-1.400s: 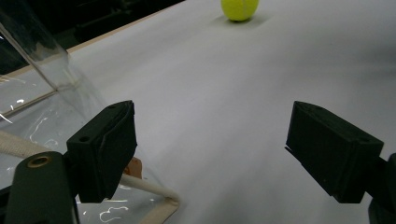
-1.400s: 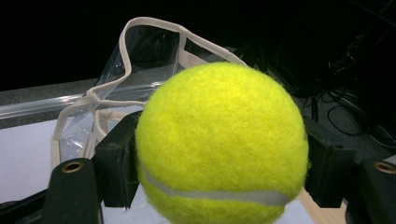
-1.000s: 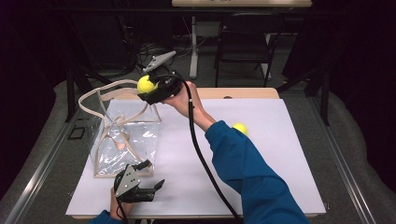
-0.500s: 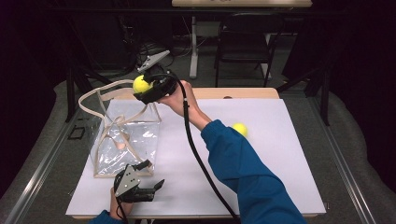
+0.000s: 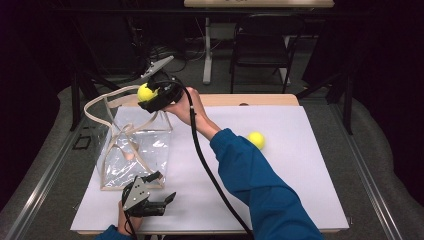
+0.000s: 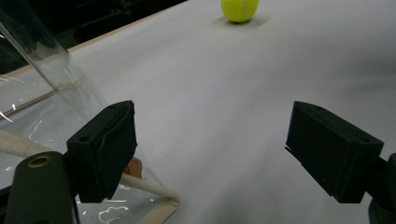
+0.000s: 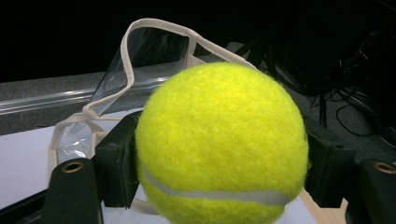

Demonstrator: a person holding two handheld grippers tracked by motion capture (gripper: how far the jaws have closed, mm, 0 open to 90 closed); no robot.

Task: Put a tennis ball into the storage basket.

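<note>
My right gripper [image 5: 148, 96] is shut on a yellow tennis ball [image 5: 144, 92] and holds it in the air over the far top corner of a clear plastic tote bag [image 5: 135, 150] with beige trim and straps. In the right gripper view the tennis ball [image 7: 219, 140] sits squeezed between both jaws, with the bag's rim [image 7: 154, 28] behind it. A second tennis ball [image 5: 256, 140] lies on the white table cover to the right of the sleeve. My left gripper [image 5: 166, 186] rests open near the front edge, beside the bag's near corner. Nothing lies between the jaws of the left gripper [image 6: 210, 144].
The white cover [image 5: 300, 190] spans the table, with a wooden strip [image 5: 250, 100] along its far edge. The right gripper's black cable [image 5: 205, 165] trails across the middle. A chair [image 5: 262, 50] and table legs stand beyond. The second ball [image 6: 239, 9] lies far ahead of the left jaws.
The right gripper, with the ball held in it, has drifted a little to the left above the bag's top. The left gripper has stayed where it was.
</note>
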